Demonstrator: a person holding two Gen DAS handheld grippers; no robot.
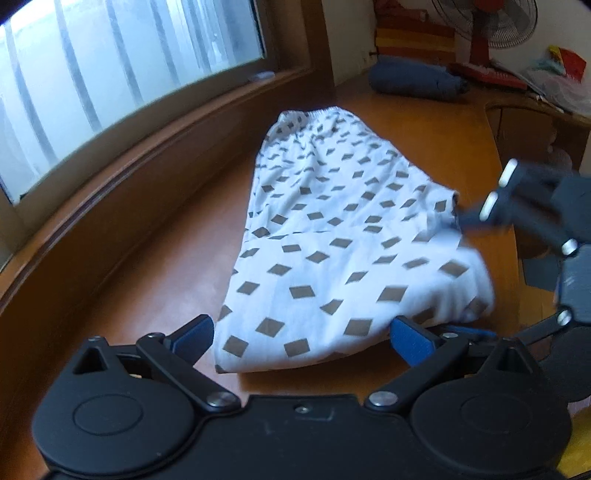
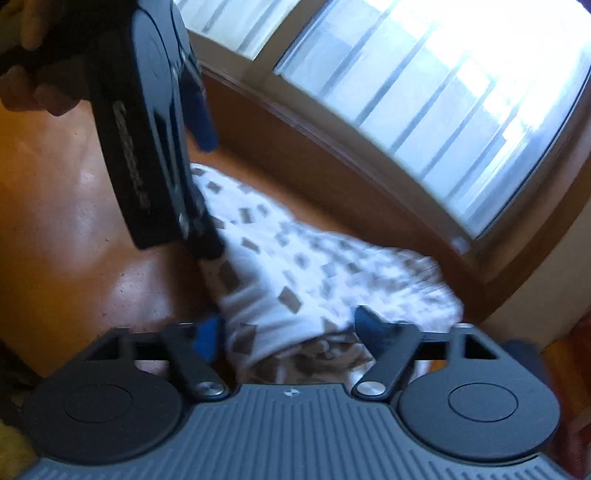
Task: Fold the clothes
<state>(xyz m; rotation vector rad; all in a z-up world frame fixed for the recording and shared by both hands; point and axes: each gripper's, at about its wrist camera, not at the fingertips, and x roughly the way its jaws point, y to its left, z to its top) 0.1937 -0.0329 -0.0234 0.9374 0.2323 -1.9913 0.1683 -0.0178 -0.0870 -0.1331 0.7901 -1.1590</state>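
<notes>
- White cotton-looking shorts (image 1: 332,236), printed with brown diamonds, lay on an orange-brown wooden table (image 1: 155,273) below a barred window (image 1: 110,62), the gathered waistband (image 1: 314,112) at the far end and the hem at the near end.
- The left gripper (image 1: 301,332) sat at the near hem with its blue-padded jaws spread wide, cloth lying between them, nothing pinched.
- The right gripper (image 2: 291,330) came in at the right edge of the shorts; its jaws also stood apart, with folds of fabric bunched between the fingers. Motion blur left it unclear whether any cloth was actually held.
- The garment appeared already doubled lengthwise, one leg over the other, though the blur made that uncertain; the scene would fit a fold partly made or a piece just smoothed out.
- The fabric looked light, thin and limp: likely to sag, drag and crease rather than keep any shape, and likely to slide easily on the polished tabletop.
- The best hold seemed to be the hem corners or the elastic waistband, where the layers are thicker and less apt to slip from the pads; a pinch mid-panel would probably catch only the top layer.
- A dark blue bundle (image 1: 413,83) and a fan (image 1: 487,22) sat at the far right.
</notes>
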